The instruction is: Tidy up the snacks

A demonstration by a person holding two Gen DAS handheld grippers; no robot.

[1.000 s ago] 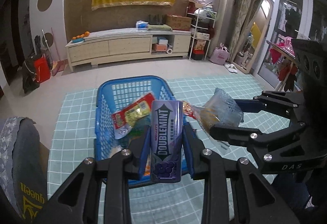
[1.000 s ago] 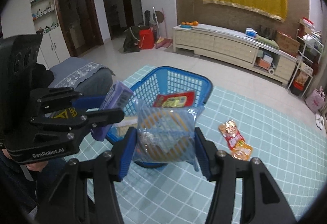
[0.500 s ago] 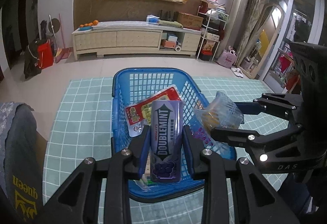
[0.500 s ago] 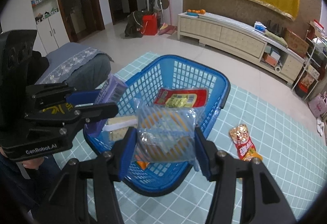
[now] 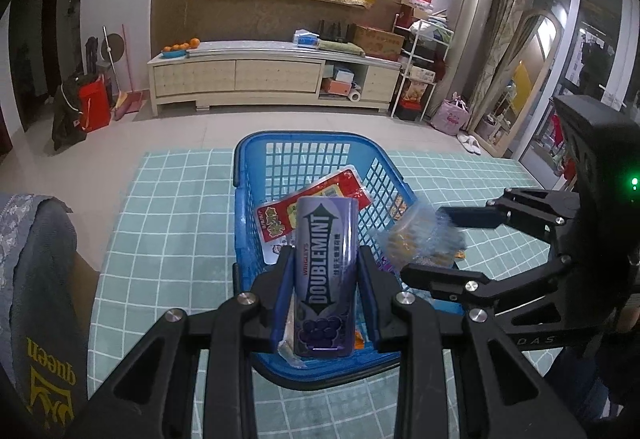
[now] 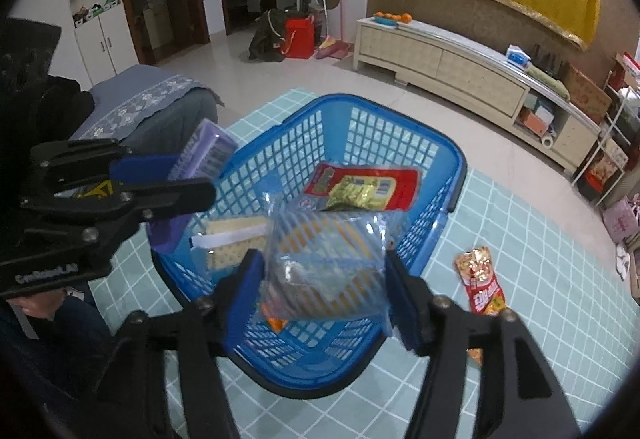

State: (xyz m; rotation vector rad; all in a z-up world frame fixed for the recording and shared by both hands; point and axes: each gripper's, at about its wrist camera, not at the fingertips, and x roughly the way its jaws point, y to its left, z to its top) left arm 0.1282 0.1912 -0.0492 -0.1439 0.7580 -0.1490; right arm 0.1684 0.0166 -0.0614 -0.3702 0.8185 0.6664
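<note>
"DOUBLEMINT" being shown in white letters inside arrow on purple gum pack (image 5: pixel 325 279), "WRIGLEY'S" being carried in small print along its left edge. "queen" being displayed upside down in yellow on grey cloth (image 5: pixel 40 351) at lower left. "DAS" being read on body of right tool (image 5: pixel 426 235). Faint "GenRobot.AI" lettering being borne on body of left tool (image 6: pixel 192 179), blurred. Print on red snack packets too small for reading.

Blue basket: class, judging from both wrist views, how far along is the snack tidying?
Done: the blue basket already holds a red packet and a cracker pack. In hand: the left gripper clamps a gum box; the right gripper is opening, a clear bag between its jaws over the basket. Left: a red snack packet on the mat.
</note>
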